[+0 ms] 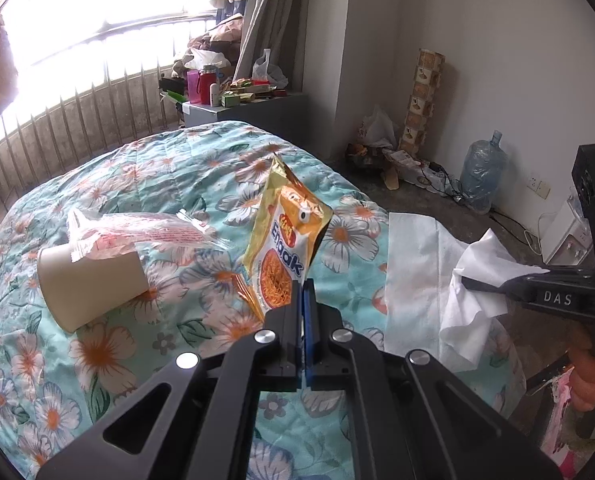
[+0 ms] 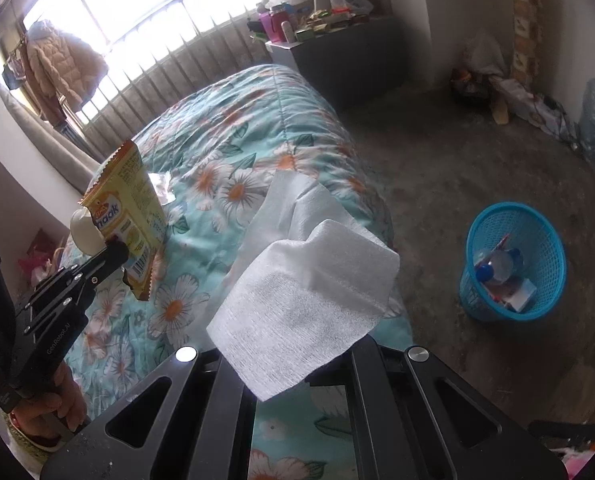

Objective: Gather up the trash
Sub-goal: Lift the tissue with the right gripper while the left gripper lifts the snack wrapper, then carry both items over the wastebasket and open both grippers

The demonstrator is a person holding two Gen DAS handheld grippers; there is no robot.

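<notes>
the left gripper (image 1: 302, 286) is clamped on a yellow-orange noodle packet (image 1: 283, 240), and the right gripper (image 1: 467, 280) pinches a white tissue (image 2: 309, 300), both lifted above the floral quilt (image 1: 137, 184); a blue mesh waste basket (image 2: 553, 240) stands on the floor.

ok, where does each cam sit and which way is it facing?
Left wrist: on the left claw, aimed down over the bed; claw shut on the snack packet; right claw and hand show.
Right wrist: on the right claw, facing bed and blue basket; claw shut on the tissue.
Shared: bed, packet, tissue.
</notes>
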